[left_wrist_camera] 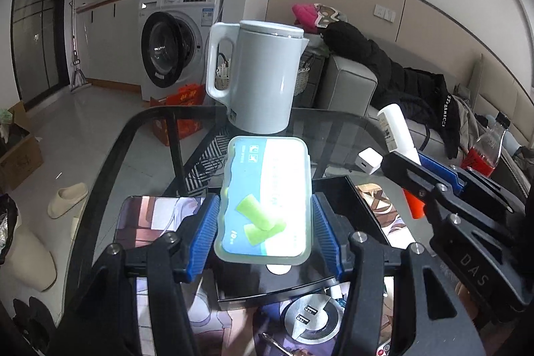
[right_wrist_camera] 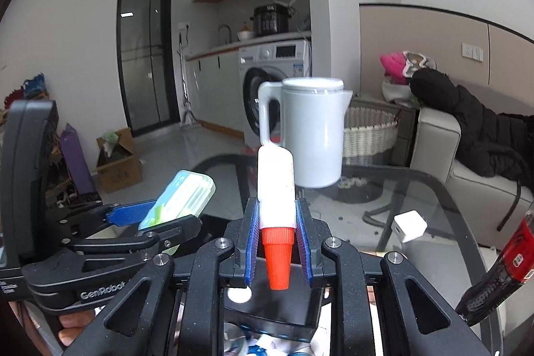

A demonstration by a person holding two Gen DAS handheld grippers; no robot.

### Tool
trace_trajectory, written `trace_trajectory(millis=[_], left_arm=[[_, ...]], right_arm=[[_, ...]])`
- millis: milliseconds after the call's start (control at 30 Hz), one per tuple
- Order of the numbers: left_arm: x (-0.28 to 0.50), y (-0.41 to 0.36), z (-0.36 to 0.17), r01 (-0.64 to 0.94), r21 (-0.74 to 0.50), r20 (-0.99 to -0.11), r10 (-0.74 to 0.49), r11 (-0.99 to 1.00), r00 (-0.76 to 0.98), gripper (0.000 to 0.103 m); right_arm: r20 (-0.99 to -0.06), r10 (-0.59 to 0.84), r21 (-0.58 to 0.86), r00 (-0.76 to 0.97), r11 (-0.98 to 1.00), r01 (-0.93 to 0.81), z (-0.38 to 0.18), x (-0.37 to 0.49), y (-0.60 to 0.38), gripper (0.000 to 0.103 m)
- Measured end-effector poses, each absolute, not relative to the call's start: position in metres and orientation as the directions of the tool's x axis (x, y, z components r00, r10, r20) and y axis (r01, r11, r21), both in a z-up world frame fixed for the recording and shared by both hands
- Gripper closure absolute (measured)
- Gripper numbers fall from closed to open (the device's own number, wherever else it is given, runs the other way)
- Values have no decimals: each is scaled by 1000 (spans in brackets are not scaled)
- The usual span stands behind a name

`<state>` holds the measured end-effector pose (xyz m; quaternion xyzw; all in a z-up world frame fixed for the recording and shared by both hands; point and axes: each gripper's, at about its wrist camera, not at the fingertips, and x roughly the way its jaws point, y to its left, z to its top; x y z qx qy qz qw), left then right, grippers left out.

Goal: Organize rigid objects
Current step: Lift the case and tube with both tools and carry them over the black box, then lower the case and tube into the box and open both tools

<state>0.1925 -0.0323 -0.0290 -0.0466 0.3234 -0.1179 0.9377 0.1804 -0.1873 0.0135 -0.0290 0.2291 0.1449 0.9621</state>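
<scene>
My left gripper (left_wrist_camera: pixel 265 222) is shut on a flat translucent green case (left_wrist_camera: pixel 267 199) with a blue-and-white label, held above a black tray (left_wrist_camera: pixel 337 186). The case also shows in the right wrist view (right_wrist_camera: pixel 180 199). My right gripper (right_wrist_camera: pixel 276 222) is shut on a white tube with an orange cap (right_wrist_camera: pixel 276 189), cap toward the camera. In the left wrist view the tube (left_wrist_camera: pixel 398 132) and right gripper (left_wrist_camera: pixel 420 169) sit to the right of the case.
A pale grey jug (left_wrist_camera: pixel 263 75) stands at the far side of the glass table (left_wrist_camera: pixel 340 129). A small white charger cube (left_wrist_camera: pixel 369 159) lies to the right. A red-labelled bottle (left_wrist_camera: pixel 484 149) stands far right. A round USB socket hub (left_wrist_camera: pixel 312 316) lies near me.
</scene>
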Motion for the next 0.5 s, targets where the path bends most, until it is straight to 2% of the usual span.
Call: trace_trajectory(millis=[233, 500], left_arm=[[210, -45, -56, 172, -158, -699, -233, 972, 676, 48], [215, -56, -64, 190, -95, -771, -193, 977, 607, 48]], right_arm=[[-617, 274, 56, 738, 950, -306, -30, 220, -187, 83], [-723, 263, 76, 639, 950, -304, -59, 230, -190, 83]])
